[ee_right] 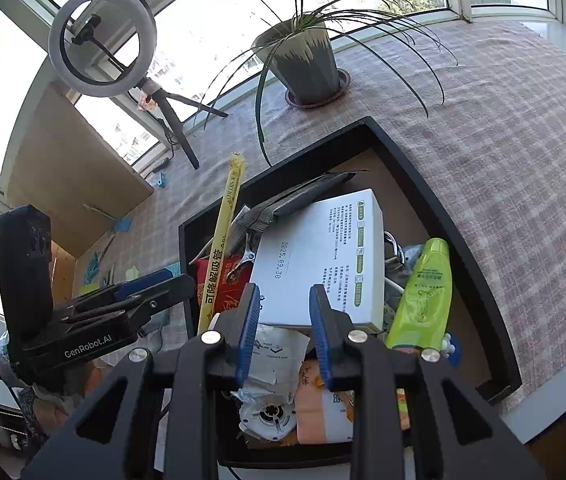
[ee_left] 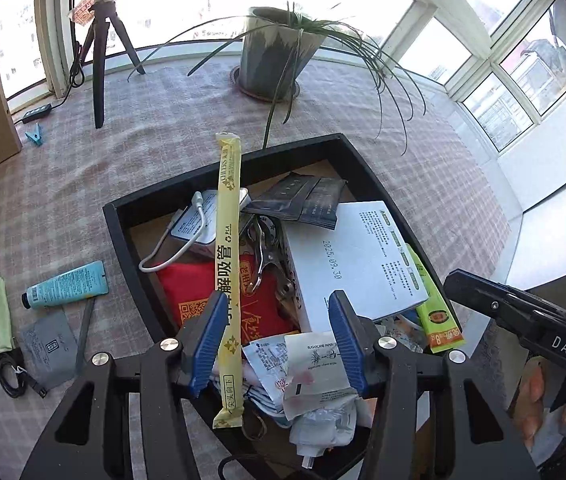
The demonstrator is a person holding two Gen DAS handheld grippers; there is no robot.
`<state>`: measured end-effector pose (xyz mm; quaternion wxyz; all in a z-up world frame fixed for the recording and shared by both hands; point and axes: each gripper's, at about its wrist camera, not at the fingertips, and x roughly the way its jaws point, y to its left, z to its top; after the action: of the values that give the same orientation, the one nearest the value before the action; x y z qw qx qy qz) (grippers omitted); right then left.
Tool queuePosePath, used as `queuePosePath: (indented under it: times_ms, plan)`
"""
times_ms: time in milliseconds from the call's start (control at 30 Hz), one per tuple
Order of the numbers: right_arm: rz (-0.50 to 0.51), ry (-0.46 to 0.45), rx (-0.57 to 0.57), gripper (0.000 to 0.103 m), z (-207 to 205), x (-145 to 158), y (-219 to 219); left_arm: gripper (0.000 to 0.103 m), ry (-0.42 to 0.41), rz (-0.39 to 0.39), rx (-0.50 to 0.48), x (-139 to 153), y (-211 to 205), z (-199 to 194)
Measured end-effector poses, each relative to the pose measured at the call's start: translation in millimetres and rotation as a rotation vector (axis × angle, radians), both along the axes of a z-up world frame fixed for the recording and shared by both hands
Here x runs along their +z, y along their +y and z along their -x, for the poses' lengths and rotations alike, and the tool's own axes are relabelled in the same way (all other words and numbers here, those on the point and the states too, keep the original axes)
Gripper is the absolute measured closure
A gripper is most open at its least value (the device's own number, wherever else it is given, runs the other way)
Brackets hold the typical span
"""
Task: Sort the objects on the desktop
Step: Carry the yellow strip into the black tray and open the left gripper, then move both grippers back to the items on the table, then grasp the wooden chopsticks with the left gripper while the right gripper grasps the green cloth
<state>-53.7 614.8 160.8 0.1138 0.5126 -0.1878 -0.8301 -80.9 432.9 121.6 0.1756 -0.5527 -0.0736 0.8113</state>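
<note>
The left gripper (ee_left: 275,338) is hanging over the near end of the black tray (ee_left: 367,168), its jaws standing apart. The yellow straw packet (ee_left: 228,264) is leaning just inside the left pad (ee_left: 207,336), touching or nearly touching it; the right pad is well clear of it, so the packet is released rather than clamped. Its far tip is reaching past the tray's far rim, and its near end is hanging over the crumpled wrappers (ee_left: 315,380).

The right gripper (ee_right: 285,330) is hovering over the same tray, jaws partly apart and grasping nothing, just above the near edge of the white box (ee_right: 323,256). The green tube (ee_right: 423,296) is lying to its right. On the counter (ee_left: 83,184) left of the tray, a teal tube (ee_left: 67,285) is lying.
</note>
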Motion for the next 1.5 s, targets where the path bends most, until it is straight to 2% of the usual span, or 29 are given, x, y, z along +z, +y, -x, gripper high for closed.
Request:
queuePosePath:
  times_ms: [133, 400, 567, 633, 700, 833, 1000, 1100, 1300, 1367, 1433, 1500]
  plan:
    - [0.004, 0.005, 0.004, 0.074, 1.4, 3.1, -8.5, 0.054, 0.010, 0.048, -0.001, -0.8, -16.9, -7.8]
    - [0.014, 0.013, 0.035, 0.072, 6.4, 7.3, -59.7, 0.054, 0.003, 0.083, 0.059, -4.2, -91.0, -22.4]
    - [-0.003, 0.017, 0.091, 0.071, 12.2, 13.8, -111.7, 0.054, 0.008, 0.106, 0.122, -5.7, -153.2, -31.6]
    - [0.002, 0.020, 0.119, 0.059, 15.0, 16.1, -133.3, 0.054, 0.006, 0.115, 0.154, -7.7, -181.5, -33.4]
    - [-0.005, 0.025, 0.145, 0.053, 16.5, 16.7, -156.9, 0.054, -0.001, 0.129, 0.186, -12.0, -210.4, -34.6]
    - [-0.049, 0.011, 0.189, 0.052, 22.9, 9.7, -200.0, 0.054, -0.023, 0.149, 0.244, -25.3, -267.1, -38.7]
    - [-0.037, -0.039, 0.229, 0.052, 31.1, -6.6, -241.3, 0.054, -0.061, 0.158, 0.326, -43.9, -335.1, -47.4]
    - [-0.059, -0.055, 0.271, 0.047, 37.8, -15.0, -272.7, 0.054, -0.095, 0.159, 0.366, -56.1, -368.3, -48.1]
    - [-0.114, -0.113, 0.380, 0.045, 65.2, -42.2, -341.0, 0.053, -0.132, 0.156, 0.406, -75.3, -398.3, -39.7]
    - [-0.137, -0.144, 0.427, 0.043, 73.8, -54.9, -363.6, 0.052, -0.151, 0.159, 0.401, -84.6, -398.7, -35.1]
    - [-0.162, -0.170, 0.471, 0.036, 80.7, -68.5, -386.3, 0.053, -0.171, 0.169, 0.387, -94.7, -396.1, -31.6]
    - [-0.189, -0.191, 0.506, 0.035, 86.2, -82.5, -406.8, 0.053, -0.187, 0.182, 0.375, -104.1, -392.5, -28.1]
